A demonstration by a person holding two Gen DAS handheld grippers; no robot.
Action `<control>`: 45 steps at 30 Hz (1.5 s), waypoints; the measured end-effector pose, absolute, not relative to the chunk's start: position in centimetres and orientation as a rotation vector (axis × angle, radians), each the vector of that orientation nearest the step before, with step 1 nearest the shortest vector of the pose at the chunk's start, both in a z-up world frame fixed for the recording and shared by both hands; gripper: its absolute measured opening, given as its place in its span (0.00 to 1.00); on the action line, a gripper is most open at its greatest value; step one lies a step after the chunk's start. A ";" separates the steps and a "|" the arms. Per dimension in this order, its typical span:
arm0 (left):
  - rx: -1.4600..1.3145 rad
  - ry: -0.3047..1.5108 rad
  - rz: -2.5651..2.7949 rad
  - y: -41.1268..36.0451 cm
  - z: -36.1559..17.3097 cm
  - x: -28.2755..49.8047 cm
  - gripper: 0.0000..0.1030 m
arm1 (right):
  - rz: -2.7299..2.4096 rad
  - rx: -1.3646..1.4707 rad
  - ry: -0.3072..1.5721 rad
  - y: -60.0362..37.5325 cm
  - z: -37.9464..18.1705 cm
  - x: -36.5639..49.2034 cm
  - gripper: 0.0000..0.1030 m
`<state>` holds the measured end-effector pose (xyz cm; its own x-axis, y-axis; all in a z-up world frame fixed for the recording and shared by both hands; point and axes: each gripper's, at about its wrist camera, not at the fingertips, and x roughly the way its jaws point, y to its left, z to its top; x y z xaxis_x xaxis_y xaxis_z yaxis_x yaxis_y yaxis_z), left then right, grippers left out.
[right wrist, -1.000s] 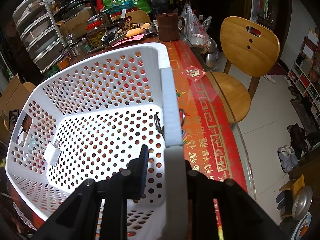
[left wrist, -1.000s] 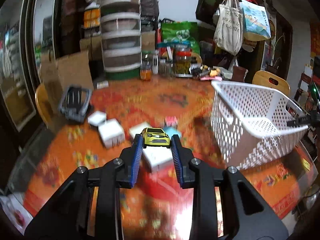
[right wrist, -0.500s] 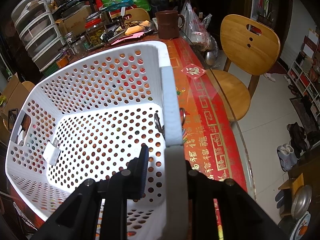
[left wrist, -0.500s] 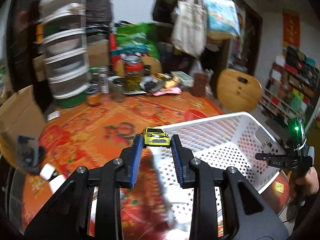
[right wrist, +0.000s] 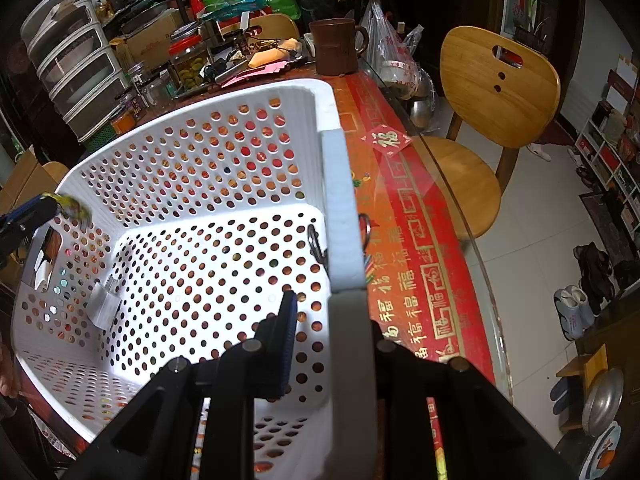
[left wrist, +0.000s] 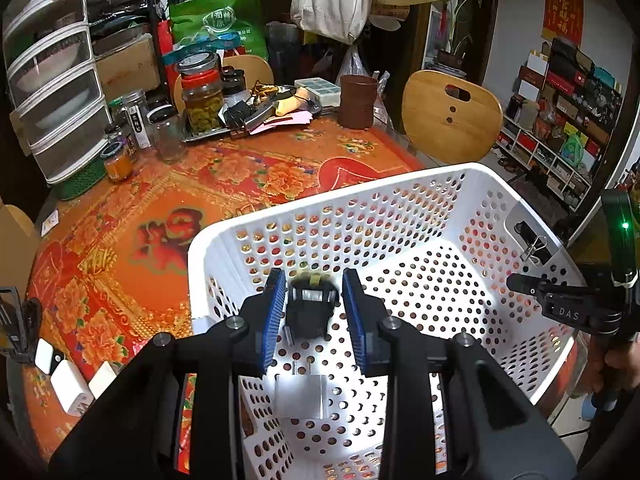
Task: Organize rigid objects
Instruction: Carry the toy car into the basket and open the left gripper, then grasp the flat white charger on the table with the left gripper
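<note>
The left gripper (left wrist: 313, 312), jaws released, drops the car (left wrist: 310, 310) mid-frame into the basket (left wrist: 400, 184), beside one block (left wrist: 301, 396). The right gripper (right wrist: 324, 344) clenches the rim; blocks (left wrist: 72, 386) wait lower left.

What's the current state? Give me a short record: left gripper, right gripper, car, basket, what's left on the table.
left gripper: open, over the basket
car: between the blue fingers, blurred, apparently dropping, underside showing
right gripper: shut on the basket's rim
basket: white, perforated, on the table
in basket: one white block
left on table: white blocks beside the basket
</note>
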<state>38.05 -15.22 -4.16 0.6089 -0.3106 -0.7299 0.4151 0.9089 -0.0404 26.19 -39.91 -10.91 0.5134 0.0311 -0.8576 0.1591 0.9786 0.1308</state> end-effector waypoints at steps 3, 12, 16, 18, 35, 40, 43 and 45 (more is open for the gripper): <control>0.116 0.807 -0.428 -14.5 -4.1 38.1 0.49 | -0.081 0.202 1.031 -39.9 -10.9 26.2 0.19; 0.036 0.658 -0.282 -4.6 -1.3 35.6 0.99 | -0.089 0.192 1.040 -39.8 -10.8 26.3 0.19; 0.044 0.743 -0.025 4.4 -3.0 37.6 0.99 | -0.085 0.187 1.040 -39.8 -10.8 26.2 0.19; -0.002 0.809 0.070 8.8 -4.5 39.2 0.99 | -0.087 0.185 1.041 -39.8 -10.8 26.3 0.19; -0.244 1.073 0.273 20.5 -16.2 45.3 0.98 | -0.087 0.181 1.057 -39.8 -10.8 26.4 0.19; -0.249 1.087 0.310 20.7 -17.9 46.7 0.98 | -0.087 0.177 1.058 -39.7 -10.9 26.3 0.19; -0.274 1.094 0.332 21.3 -18.7 47.1 0.90 | -0.085 0.175 1.057 -39.8 -10.9 26.2 0.19; -0.262 1.087 0.355 21.4 -19.0 47.4 0.87 | -0.085 0.175 1.057 -39.8 -10.9 26.2 0.19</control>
<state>47.42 21.41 -18.99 0.4176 0.1516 -0.8959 -0.4056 0.9134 -0.0345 26.22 -39.78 -10.89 0.4895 0.0142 -0.8719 0.1539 0.9828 0.1024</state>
